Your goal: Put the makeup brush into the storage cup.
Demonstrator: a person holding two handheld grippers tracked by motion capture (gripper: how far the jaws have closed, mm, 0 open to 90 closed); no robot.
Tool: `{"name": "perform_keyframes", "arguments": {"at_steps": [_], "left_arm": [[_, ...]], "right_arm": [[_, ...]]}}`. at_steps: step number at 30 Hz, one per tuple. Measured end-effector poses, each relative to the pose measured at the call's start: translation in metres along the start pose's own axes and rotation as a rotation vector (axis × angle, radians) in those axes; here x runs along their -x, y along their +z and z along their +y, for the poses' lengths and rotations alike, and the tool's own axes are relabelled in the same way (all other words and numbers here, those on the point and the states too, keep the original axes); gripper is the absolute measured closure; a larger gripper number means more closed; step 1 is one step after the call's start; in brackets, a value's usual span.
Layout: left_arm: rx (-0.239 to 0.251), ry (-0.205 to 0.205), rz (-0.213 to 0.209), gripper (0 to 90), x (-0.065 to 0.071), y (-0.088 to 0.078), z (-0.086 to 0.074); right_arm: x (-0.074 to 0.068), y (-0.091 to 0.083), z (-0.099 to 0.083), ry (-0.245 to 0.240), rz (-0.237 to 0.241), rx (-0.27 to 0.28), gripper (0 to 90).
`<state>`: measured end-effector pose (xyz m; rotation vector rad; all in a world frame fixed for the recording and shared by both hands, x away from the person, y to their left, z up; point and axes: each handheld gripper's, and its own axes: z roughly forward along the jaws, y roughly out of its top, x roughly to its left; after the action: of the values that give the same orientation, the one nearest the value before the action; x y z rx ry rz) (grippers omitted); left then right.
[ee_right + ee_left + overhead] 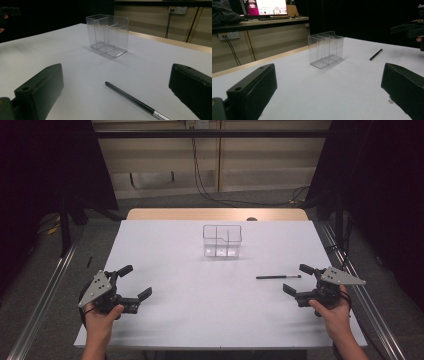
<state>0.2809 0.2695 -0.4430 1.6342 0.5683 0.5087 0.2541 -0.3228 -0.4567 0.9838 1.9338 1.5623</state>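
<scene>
The pen [278, 277] lies flat on the white table [200, 320], just beside your right gripper [298, 280], at about its 10 o'clock in the high view. Its long axis runs nearly 9-to-3 across the table, the silver-tipped end toward that gripper. Your right gripper is much the nearer; the left gripper [135, 281] sits well apart at the table's 8 o'clock. In the right gripper view the pen [132, 100] lies between the spread jaws, untouched. Both grippers are wide apart and hold nothing. The clear divided organizer [222, 240] stands upright toward 12 o'clock, empty. Likely call: right gripper takes the pen across its shaft.
</scene>
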Motion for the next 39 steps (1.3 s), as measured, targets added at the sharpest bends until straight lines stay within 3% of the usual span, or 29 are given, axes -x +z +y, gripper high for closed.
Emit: {"name": "perform_keyframes", "arguments": {"at_steps": [39], "left_arm": [[0.012,-0.003,-0.016,0.3,0.000,-0.001,0.001]], "right_arm": [[0.016,0.045,0.019,0.016,0.009,0.003,0.0]]}}
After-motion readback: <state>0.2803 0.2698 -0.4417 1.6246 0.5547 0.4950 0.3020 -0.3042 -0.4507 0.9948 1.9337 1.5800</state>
